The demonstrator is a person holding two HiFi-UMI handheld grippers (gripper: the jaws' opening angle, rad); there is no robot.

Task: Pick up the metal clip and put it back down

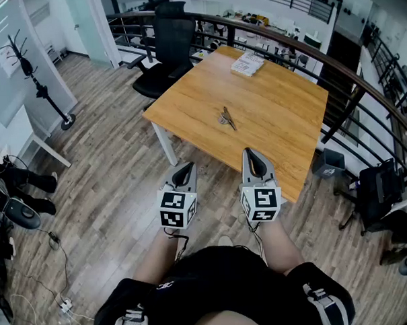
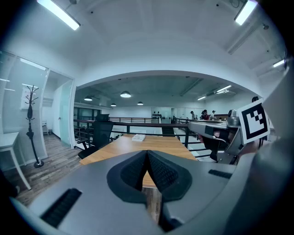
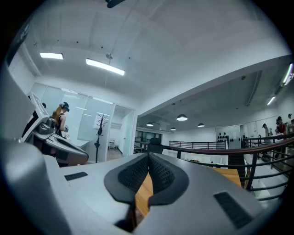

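Ahead of right tool, metal clip

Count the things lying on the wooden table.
2: a metal clip near the middle of the table, and a stack of papers near its far edge. None seems hidden.

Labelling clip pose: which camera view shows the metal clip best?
Head view. The metal clip lies unobstructed near the middle of the wooden table, seen from above. The left gripper view skims low across the table and the clip cannot be made out; the right gripper view catches only slivers of the table, no clip.
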